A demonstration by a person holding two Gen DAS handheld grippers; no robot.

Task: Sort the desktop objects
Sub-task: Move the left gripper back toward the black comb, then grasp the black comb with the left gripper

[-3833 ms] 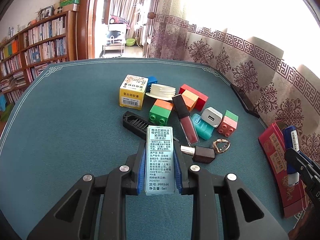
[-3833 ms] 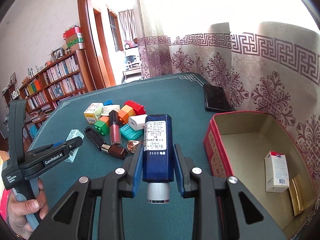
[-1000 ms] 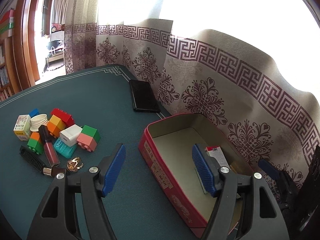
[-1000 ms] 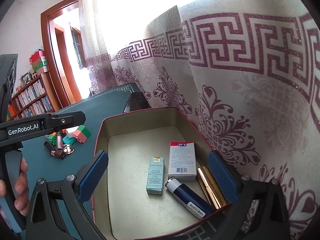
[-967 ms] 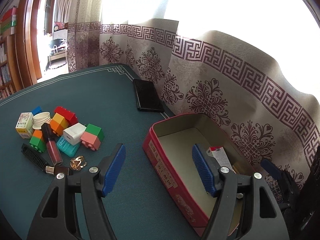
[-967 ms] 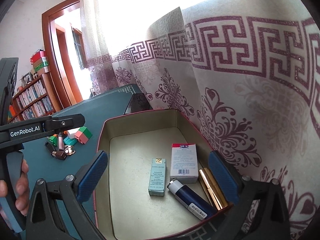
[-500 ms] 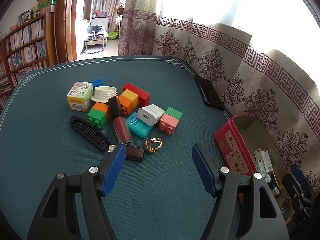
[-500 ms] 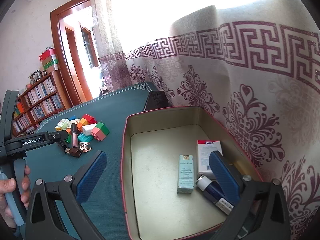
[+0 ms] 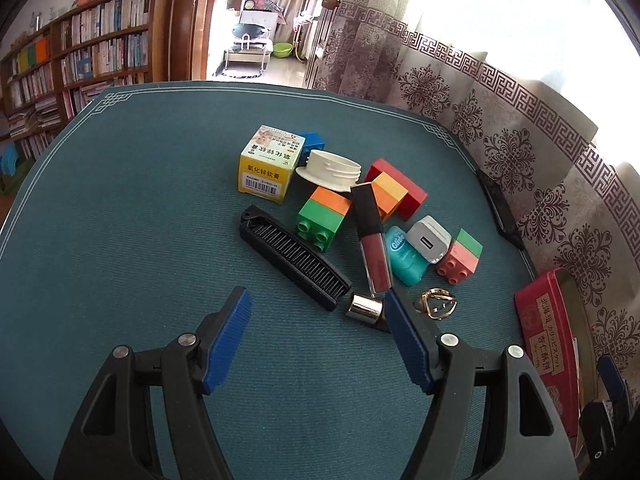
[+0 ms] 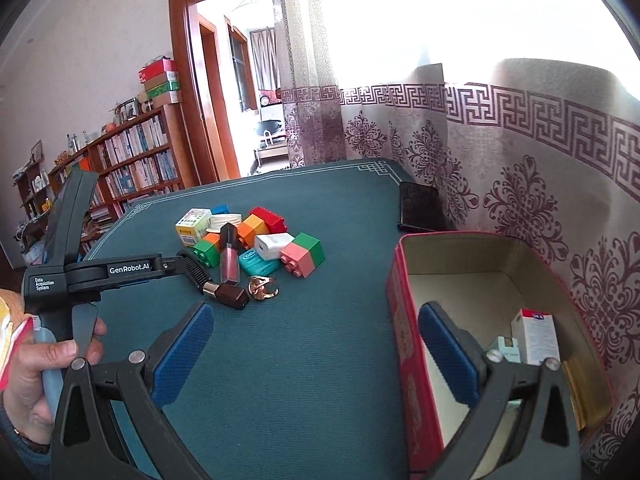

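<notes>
My left gripper (image 9: pixel 316 304) is open and empty, low over the green table just in front of a pile of objects. Nearest it lie a black comb (image 9: pixel 294 262), a dark bottle with a gold cap (image 9: pixel 366 308), a red lip gloss tube (image 9: pixel 372 240) and a gold ring (image 9: pixel 438 303). My right gripper (image 10: pixel 316 320) is open and empty, at the left wall of the red tin box (image 10: pixel 404 328). The box holds a white carton (image 10: pixel 538 334) and a pale green carton (image 10: pixel 508 349).
The pile also has a yellow box (image 9: pixel 268 164), a white lid (image 9: pixel 330 164), coloured toy bricks (image 9: pixel 324 218), a teal floss case (image 9: pixel 404 256) and a white charger (image 9: pixel 428 238). A black phone (image 10: pixel 420 206) lies by the curtain. Bookshelves (image 9: pixel 80 60) stand behind.
Both grippers let go of the cartons and bottle into the red box and opened. My left gripper has swung from the box back over the pile; my right gripper has drawn back to the box's left wall.
</notes>
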